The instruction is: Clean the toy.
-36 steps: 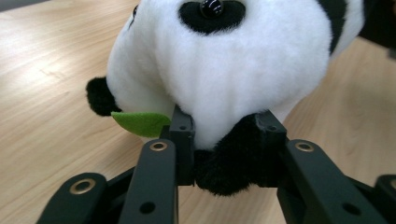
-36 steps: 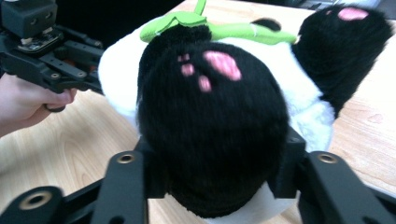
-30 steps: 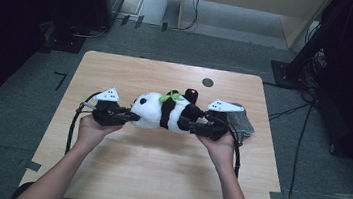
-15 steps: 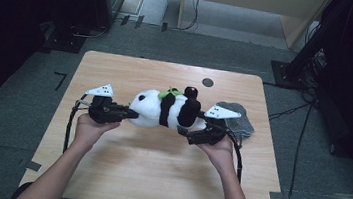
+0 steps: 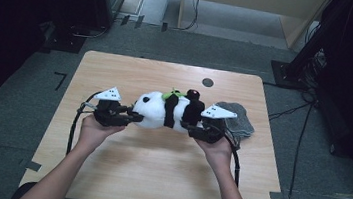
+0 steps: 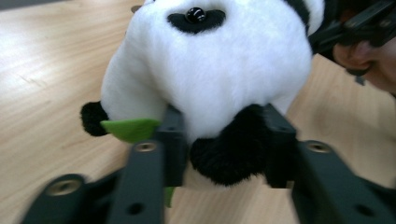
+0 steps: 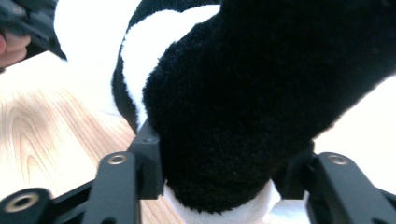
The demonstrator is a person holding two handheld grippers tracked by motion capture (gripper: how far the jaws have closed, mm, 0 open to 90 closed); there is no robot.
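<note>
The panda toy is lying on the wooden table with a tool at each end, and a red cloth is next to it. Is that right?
Nearly. The cloth beside the panda toy is grey, not red, as the high view shows. The rest holds: the toy lies on the wooden table with the left tool at its head and the right tool at its other end.

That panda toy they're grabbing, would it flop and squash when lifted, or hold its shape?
The plush panda looks soft: the left tool has a black ear between its jaws, and the fur bulges around them. It probably sags between two grips. Likely light, and its fuzzy pile should resist slipping.
</note>
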